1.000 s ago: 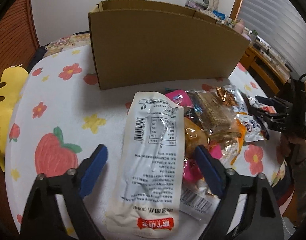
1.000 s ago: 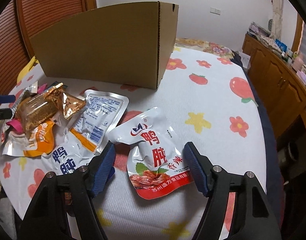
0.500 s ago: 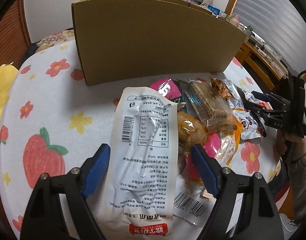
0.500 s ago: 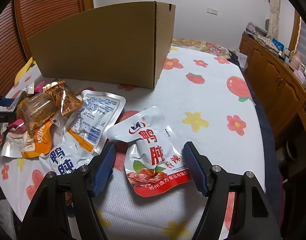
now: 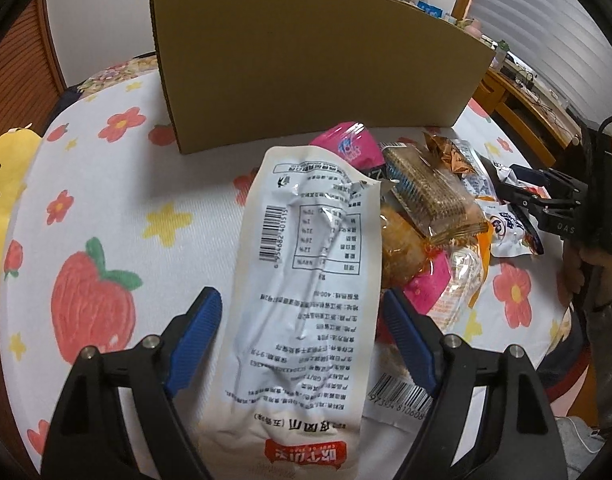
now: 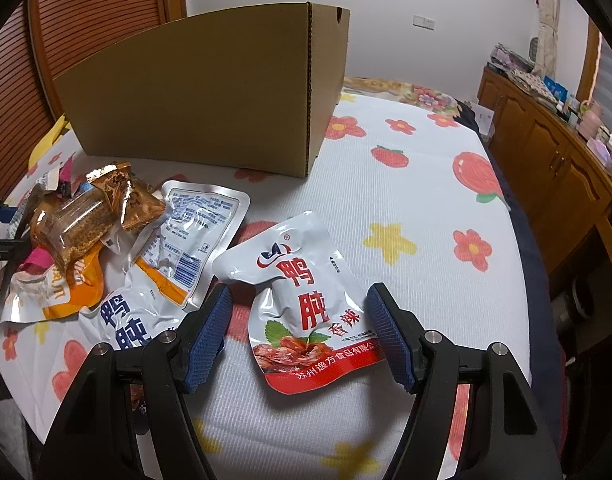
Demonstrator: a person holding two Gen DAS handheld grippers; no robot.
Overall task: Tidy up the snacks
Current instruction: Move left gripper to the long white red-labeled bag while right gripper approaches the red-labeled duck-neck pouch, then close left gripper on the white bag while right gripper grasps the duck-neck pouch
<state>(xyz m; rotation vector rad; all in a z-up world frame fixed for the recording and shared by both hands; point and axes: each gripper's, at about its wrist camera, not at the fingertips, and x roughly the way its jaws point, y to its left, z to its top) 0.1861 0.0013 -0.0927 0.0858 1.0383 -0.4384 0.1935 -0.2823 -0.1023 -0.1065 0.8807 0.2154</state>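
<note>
Left claw (image 5: pixel 302 322): jaws apart, straddling the long white pouch (image 5: pixel 306 280), pads not touching it.
Right claw (image 6: pixel 298 320): spread wide either side of the red-and-white pouch (image 6: pixel 306 304), no squeeze.
Snack pile (image 6: pixel 86 224): heaped on the flowered bedspread (image 6: pixel 406 200), just before the cardboard box (image 6: pixel 210 100).

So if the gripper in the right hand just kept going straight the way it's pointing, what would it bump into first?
Most likely the white and red snack pouch, which lies flat on the tablecloth between the open fingers of the right gripper. Depth is hard to judge, but nothing else seems to lie in that line.
</note>
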